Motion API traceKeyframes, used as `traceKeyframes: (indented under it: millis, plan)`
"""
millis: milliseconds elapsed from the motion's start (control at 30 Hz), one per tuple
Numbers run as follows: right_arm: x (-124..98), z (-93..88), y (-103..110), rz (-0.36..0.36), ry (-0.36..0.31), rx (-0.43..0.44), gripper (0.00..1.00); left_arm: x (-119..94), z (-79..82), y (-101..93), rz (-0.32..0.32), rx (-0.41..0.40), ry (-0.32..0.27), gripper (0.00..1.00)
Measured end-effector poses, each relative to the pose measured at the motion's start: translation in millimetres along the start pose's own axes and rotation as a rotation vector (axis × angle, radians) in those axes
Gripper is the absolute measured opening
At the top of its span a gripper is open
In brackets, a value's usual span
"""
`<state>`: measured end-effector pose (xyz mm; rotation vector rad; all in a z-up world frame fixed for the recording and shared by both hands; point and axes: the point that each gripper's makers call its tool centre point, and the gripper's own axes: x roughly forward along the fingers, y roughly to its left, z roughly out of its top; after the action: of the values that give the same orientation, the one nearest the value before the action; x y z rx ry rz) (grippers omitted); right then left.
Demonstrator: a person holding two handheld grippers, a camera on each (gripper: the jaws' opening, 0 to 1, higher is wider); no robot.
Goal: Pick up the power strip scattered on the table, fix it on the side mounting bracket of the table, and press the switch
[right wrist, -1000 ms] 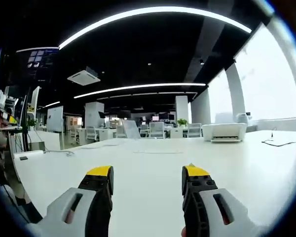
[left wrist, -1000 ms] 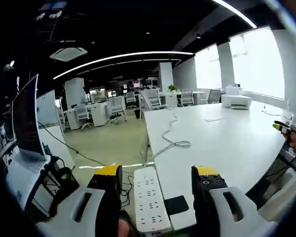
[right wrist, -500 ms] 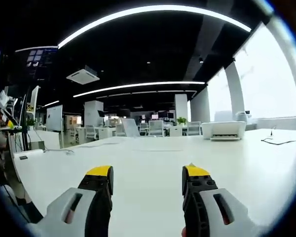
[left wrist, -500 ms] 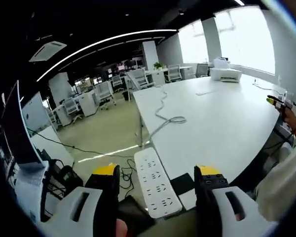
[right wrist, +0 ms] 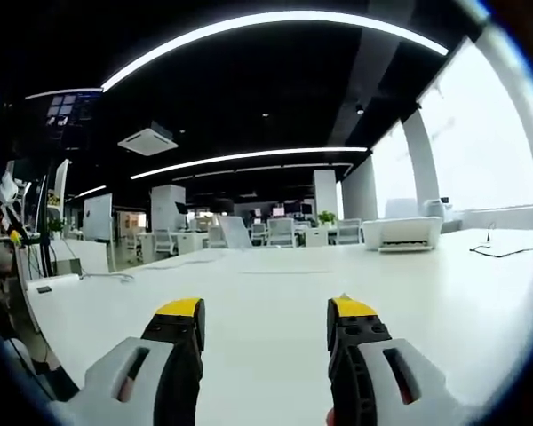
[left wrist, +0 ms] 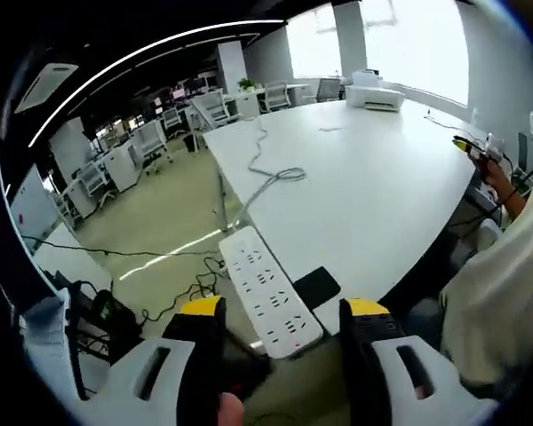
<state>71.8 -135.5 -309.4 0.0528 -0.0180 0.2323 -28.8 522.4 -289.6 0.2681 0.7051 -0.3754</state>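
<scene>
White multi-socket power strip (left wrist: 267,293) lies at the near corner of the large white table (left wrist: 373,186), its long body overhanging the table edge toward me, with a small red mark at its near end. Just beside it, touching or nearly so, sits a flat black square pad (left wrist: 316,287) on the table corner. In the left gripper view, my left gripper (left wrist: 280,318) hangs just short of the strip's near end, its 2 yellow-tipped black jaws spread wide, one on each side of the strip, gripping nothing. Farther along the table a grey cable (left wrist: 268,173) runs across the top and ends in a loose coil. A white printer (left wrist: 373,94) stands at the far end. At the right edge I see a person's hand (left wrist: 496,173) with the other gripper, and a pale sleeve below it.

In the right gripper view, my right gripper (right wrist: 266,312) is held over bare white tabletop, jaws parted wide and empty.
</scene>
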Motion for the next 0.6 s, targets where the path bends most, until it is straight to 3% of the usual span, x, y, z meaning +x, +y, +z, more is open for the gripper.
traceKeyframes:
  millis: [367,600]
  plan:
    - [-2,-0.9,3,0.002,0.009,0.002,0.50,15,-15.0,5.2,-0.080,-0.003,0.077,0.55]
    - [-3,-0.2,8,0.010,0.013,-0.002,0.50,26,-24.4,11.5,-0.090,0.008,0.138,0.51]
